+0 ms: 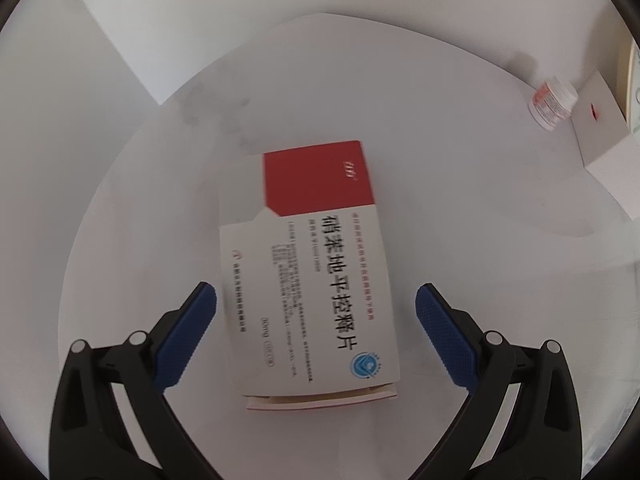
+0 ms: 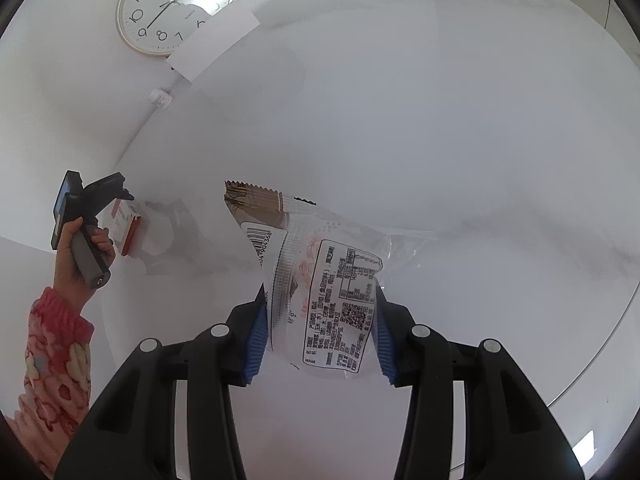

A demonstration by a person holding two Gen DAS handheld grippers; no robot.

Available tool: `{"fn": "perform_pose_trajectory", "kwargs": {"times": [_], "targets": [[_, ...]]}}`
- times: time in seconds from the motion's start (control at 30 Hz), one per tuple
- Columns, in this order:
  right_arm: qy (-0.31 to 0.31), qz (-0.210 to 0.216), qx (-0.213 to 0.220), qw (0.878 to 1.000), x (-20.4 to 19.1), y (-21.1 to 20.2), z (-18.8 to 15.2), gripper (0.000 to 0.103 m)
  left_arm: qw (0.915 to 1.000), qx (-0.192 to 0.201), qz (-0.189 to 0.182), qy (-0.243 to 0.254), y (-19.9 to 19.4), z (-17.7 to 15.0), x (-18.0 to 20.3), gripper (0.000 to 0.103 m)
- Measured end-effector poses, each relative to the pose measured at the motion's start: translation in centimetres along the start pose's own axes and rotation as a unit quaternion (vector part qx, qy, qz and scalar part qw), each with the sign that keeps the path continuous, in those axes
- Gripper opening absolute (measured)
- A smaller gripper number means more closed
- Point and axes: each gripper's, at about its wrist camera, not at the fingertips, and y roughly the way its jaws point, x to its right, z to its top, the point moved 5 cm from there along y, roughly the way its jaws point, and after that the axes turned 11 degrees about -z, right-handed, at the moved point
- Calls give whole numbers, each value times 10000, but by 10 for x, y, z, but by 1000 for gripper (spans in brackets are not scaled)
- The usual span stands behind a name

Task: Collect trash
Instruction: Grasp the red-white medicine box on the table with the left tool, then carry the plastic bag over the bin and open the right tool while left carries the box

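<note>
A red and white medicine box (image 1: 308, 272) lies flat on the white round table (image 1: 460, 200). My left gripper (image 1: 316, 288) points down over it, open, with its blue pads (image 1: 188, 336) standing clear of the box on either side. In the right wrist view, my right gripper (image 2: 320, 300) is shut on a clear plastic snack wrapper (image 2: 340, 276) with a printed label and barcode, held just above the table (image 2: 480, 160). Far left in that view, a hand holds the left gripper (image 2: 100, 196) over the box (image 2: 128, 226).
A small white pill bottle (image 1: 554, 102) lies on its side at the table's far right beside a white card (image 1: 600, 132). A wall clock (image 2: 176, 4) and a white paper slip (image 2: 216, 40) lie at the table's far side. A red floral sleeve (image 2: 56, 360) sits low left.
</note>
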Motion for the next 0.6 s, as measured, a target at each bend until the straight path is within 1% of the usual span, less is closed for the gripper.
{"fn": "perform_pose_trajectory", "kwargs": {"times": [0.03, 0.1, 0.2, 0.3, 0.4, 0.47, 0.5, 0.53, 0.6], "targets": [[-20, 19, -6, 10000, -2, -1, -1, 46, 10000, 66, 21, -58, -2, 0, -2, 95], [-47, 32, -32, 10000, -4, 1, -1, 46, 9999, 77, 49, -131, -2, -1, -5, 95], [-55, 63, -107, 9999, -6, 5, -1, 46, 9998, -91, 42, -165, 6, -2, -12, 95], [-81, 58, -128, 9999, -7, 6, 0, 46, 9996, -176, 52, -198, 15, -3, -13, 96], [-112, 30, -118, 9999, -7, 5, 1, 46, 9997, -81, -14, -232, 16, -4, -14, 96], [-109, 23, -111, 9999, -8, 6, 3, 46, 9998, -59, -69, -173, 17, -3, -12, 94], [-101, 26, -107, 9999, -8, 5, 3, 46, 9999, -25, -105, -131, 16, -3, -11, 89], [-91, 32, -102, 9999, -8, 5, 4, 46, 9998, 24, -151, -95, 15, -3, -10, 82], [-76, 49, -87, 9999, -8, 5, 4, 46, 9998, 26, -203, -41, 13, -5, -6, 81]]}}
